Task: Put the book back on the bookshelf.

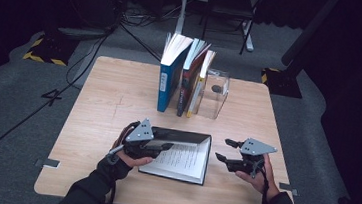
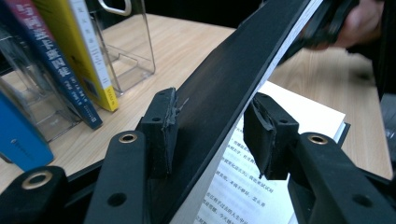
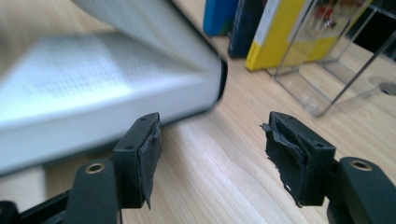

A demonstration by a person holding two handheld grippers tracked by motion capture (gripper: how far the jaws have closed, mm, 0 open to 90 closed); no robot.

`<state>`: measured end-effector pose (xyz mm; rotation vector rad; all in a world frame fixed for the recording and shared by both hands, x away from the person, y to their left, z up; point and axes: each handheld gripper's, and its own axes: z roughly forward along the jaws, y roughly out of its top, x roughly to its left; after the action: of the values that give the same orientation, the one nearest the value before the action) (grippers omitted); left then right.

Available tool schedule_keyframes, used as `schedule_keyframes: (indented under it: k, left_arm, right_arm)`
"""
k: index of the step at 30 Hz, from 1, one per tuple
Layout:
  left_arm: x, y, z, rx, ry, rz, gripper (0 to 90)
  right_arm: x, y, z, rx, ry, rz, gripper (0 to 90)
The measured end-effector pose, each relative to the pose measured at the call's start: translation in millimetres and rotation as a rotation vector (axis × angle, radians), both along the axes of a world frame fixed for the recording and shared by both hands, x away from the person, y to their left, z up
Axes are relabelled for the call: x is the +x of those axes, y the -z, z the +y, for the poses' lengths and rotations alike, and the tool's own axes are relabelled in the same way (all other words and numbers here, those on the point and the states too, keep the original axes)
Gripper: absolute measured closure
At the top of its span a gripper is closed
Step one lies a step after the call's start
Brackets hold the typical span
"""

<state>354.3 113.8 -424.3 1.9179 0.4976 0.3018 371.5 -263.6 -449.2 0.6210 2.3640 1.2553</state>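
Grey carpet (image 1: 14, 91) spreads around everything in the high view, with black cables trailing across its upper left, a yellow-and-black striped base at the left edge and another at the right, and chair legs in the dark at the top. Centred on it stands my pale wooden table (image 1: 110, 90), its grain running left to right. At the table's far edge, upper centre of the frame, three books stand upright: a blue book (image 1: 170, 81), a dark book (image 1: 185, 90) and a yellow book (image 1: 197, 91), leaning against a clear plastic bookend (image 1: 216, 95) on their right. Lower centre, just before me, lies the open book (image 1: 183, 160), its printed pages facing up and its black cover (image 2: 224, 88) lifted off them, tilted. My left gripper (image 1: 164, 146) sits at the book's left side; in the left gripper view the cover runs slantwise between its jaws, the left pad touching the cover, the right pad close by the page side, so I have the cover pinched. My right gripper (image 1: 225, 150) rests at the lower right, just beside the book's right edge, jaws spread wide with only bare wood between them in the right gripper view.
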Motion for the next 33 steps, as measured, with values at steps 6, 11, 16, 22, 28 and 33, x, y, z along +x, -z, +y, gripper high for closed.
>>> schedule_keyframes:
  k: [6, 11, 16, 22, 28, 33]
  left_arm:
    - [3.3, 3.5, 17.0, -0.095, -0.006, 0.025, 55.6]
    - [8.1, 7.0, 32.6, -0.186, -0.013, 0.062, 55.4]
    - [11.4, 12.6, 46.5, -0.265, -0.009, 0.089, 54.8]
    - [8.5, 13.0, 41.4, -0.245, -0.009, 0.075, 53.9]
    - [5.5, 13.8, 42.6, -0.231, -0.003, 0.062, 53.0]
    - [-0.9, 15.4, 42.1, -0.21, -0.009, 0.047, 51.6]
  right_arm:
    - [-1.7, 11.1, 13.4, -0.027, -0.045, 0.039, 37.4]
    - [-5.6, 19.5, 29.6, -0.026, -0.062, 0.028, 39.4]
    - [-10.4, 17.4, 43.4, 0.042, -0.086, 0.021, 38.3]
    - [-15.4, 3.3, 50.3, 0.12, -0.079, -0.003, 37.1]
    - [-17.1, -0.6, 51.6, 0.131, -0.069, -0.022, 36.8]
    - [-18.4, -7.4, 57.2, 0.132, -0.069, -0.051, 37.0]
